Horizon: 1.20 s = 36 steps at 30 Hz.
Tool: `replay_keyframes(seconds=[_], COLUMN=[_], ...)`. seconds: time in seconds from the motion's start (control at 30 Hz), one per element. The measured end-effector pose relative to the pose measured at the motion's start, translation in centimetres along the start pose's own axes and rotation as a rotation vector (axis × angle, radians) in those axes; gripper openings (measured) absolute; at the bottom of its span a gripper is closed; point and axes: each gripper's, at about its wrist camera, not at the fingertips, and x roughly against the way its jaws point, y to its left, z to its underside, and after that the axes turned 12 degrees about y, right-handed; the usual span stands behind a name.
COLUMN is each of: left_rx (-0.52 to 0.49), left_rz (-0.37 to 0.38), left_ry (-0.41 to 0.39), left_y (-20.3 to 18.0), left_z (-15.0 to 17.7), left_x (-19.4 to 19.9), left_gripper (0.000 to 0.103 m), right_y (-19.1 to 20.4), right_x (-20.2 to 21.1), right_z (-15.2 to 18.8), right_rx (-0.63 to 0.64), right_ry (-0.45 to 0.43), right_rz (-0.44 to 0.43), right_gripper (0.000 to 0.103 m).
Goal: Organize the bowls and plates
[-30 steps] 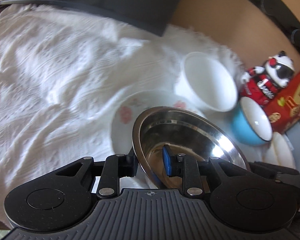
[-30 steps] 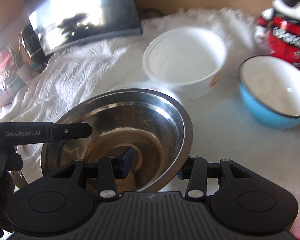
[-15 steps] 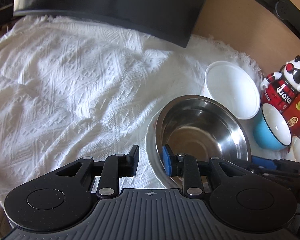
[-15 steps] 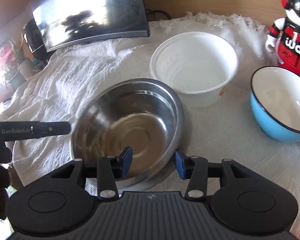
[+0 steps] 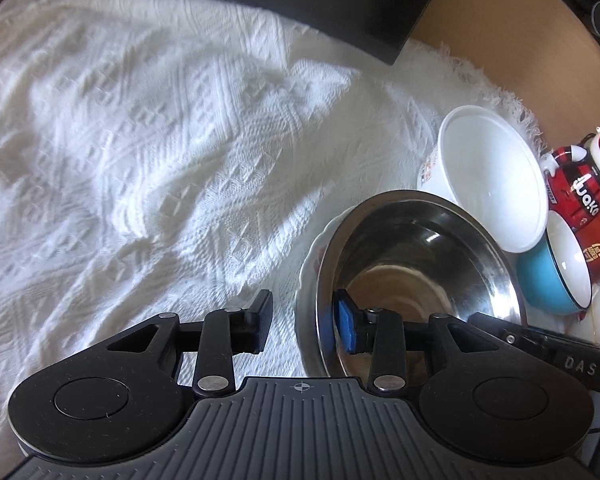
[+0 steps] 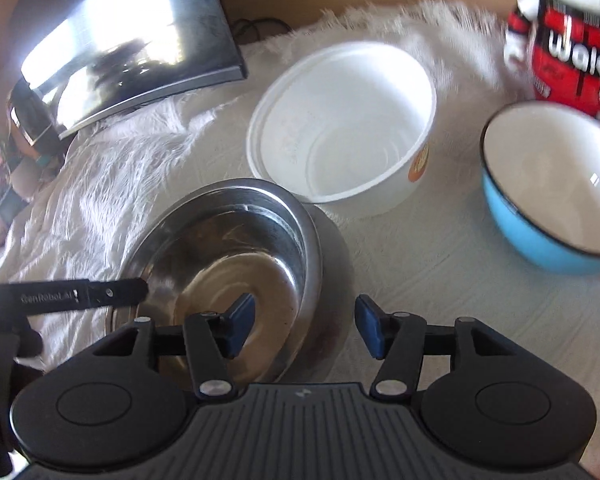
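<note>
Both your tools, left (image 5: 302,326) and right (image 6: 303,326), have just opened and straddle the steel bowl's (image 6: 236,256) rim without pressing it, bowl resting on a white plate (image 5: 306,280) atop the white-clothed bench (image 5: 140,160).

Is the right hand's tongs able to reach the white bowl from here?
Probably yes: the right tongs stand open, and only bare cloth lies before the white bowl, beside the steel bowl.

"GenRobot.AI" on my left gripper (image 6: 100,294), "DAS" on my right gripper (image 5: 580,364), "Wako" across the panda figurine (image 6: 572,60)
</note>
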Motion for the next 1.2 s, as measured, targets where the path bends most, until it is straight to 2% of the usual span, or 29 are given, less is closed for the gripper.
replay_keyframes(seconds=[0.03,0.17,0.23,0.53,0.8,1.2], left_rx=[-0.004,-0.039,-0.041,-0.004,0.005,-0.056], left_rz=[0.008,0.050,0.057,0.100,0.114,0.146], left_ry=[0.008,0.029,0.030,0.081,0.105,0.110], left_y=[0.0,-0.1,-0.1,1.2,1.3,-2.6], left_z=[-0.2,-0.8,-0.9,0.5,2.8,3.5], left_x=[-0.4,-1.5,-1.5,0.0,1.3,0.7], left_gripper=[0.038,0.026,0.026,0.028,0.034,0.036], right_y=[-0.3,-1.4,-1.4,0.1,0.9,-1.5], right_x=[-0.5,-2.5,-3.1,-2.3,-0.6,1.3], right_z=[-0.3,-1.2,-1.1,-0.8,1.2,4.1], right_rx=[-0.027,-0.120,-0.148,-0.114,-0.089,-0.136], right_ry=[0.014,0.078,0.098,0.102,0.111,0.101], right_rz=[-0.013,-0.081,-0.104,-0.094,-0.110,-0.073], right_gripper=[0.056,0.055,0.055,0.055,0.055,0.055])
